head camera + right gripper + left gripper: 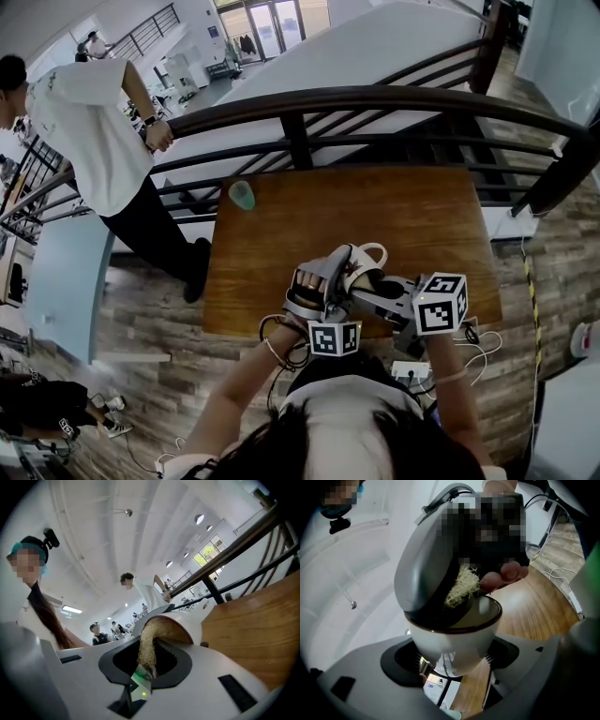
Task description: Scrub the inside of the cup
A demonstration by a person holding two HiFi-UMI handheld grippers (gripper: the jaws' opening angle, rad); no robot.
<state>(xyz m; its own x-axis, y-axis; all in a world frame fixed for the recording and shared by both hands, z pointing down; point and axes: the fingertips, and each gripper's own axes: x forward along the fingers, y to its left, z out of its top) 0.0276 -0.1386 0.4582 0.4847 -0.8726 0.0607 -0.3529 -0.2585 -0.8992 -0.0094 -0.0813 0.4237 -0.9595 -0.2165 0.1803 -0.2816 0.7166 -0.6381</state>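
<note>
A white cup [368, 255] with a brown rim is lifted over the near edge of the wooden table [375, 211]. My left gripper [452, 657] is shut on the cup [454, 637], one jaw on each side of its lower body. My right gripper [147, 660] is shut on a tan, fibrous scrubber [149, 644], whose far end reaches into the mouth of the cup [174, 631]. In the left gripper view the scrubber [461, 587] hangs at the cup's rim under the right gripper's grey body, with fingertips [506, 573] of a hand beside it. In the head view both grippers meet at the cup.
A small teal cup [242, 194] stands at the table's far left corner. A dark metal railing [375, 98] runs behind the table. A person in a white shirt [89, 131] stands at the left by the railing. Cables [483, 339] lie on the floor at the right.
</note>
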